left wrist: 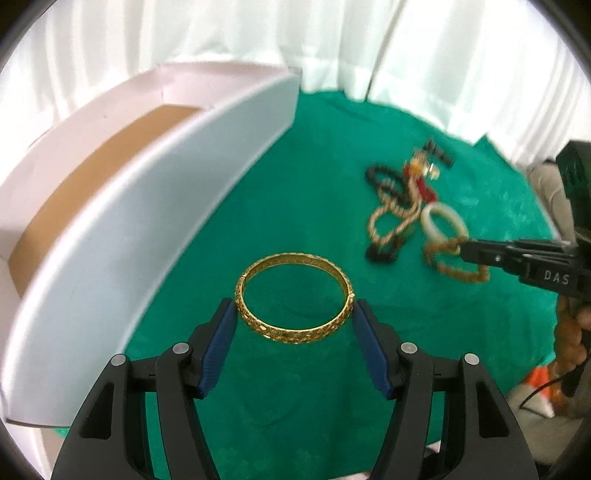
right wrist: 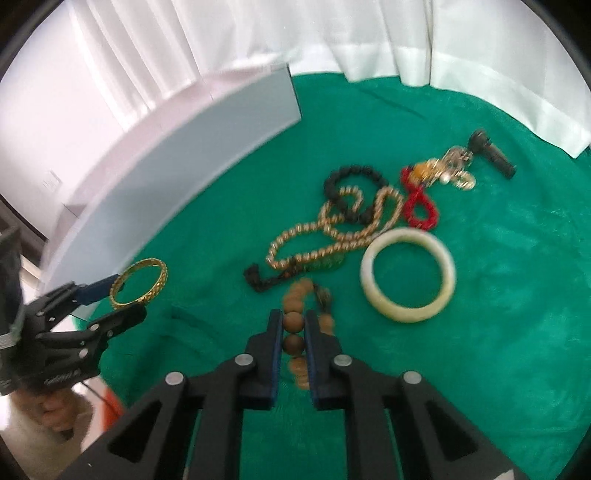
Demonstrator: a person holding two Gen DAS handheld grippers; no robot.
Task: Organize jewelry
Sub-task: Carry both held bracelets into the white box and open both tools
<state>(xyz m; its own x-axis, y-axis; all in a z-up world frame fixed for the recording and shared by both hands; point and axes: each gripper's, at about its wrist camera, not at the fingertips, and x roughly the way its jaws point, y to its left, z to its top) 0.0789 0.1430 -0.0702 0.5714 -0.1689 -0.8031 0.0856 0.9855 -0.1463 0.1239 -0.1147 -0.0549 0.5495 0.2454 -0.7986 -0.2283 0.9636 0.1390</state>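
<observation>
My left gripper (left wrist: 293, 308) is shut on a gold bangle (left wrist: 294, 295), held flat above the green cloth beside the white box (left wrist: 155, 206); it also shows in the right wrist view (right wrist: 140, 282). My right gripper (right wrist: 293, 319) is shut on a brown wooden bead bracelet (right wrist: 293, 321), which also shows in the left wrist view (left wrist: 454, 262). On the cloth lie a pale jade bangle (right wrist: 408, 275), a gold bead chain (right wrist: 332, 236), a black bead bracelet (right wrist: 351, 192), a red bracelet (right wrist: 419, 203) and a gold charm cluster (right wrist: 450, 170).
The white box has a brown cardboard floor (left wrist: 92, 184) and tall white walls; its near wall also shows in the right wrist view (right wrist: 177, 177). A green cloth (right wrist: 480, 332) covers the table. White curtains (right wrist: 332, 33) hang behind. A black cylindrical piece (right wrist: 493, 153) lies at the far right.
</observation>
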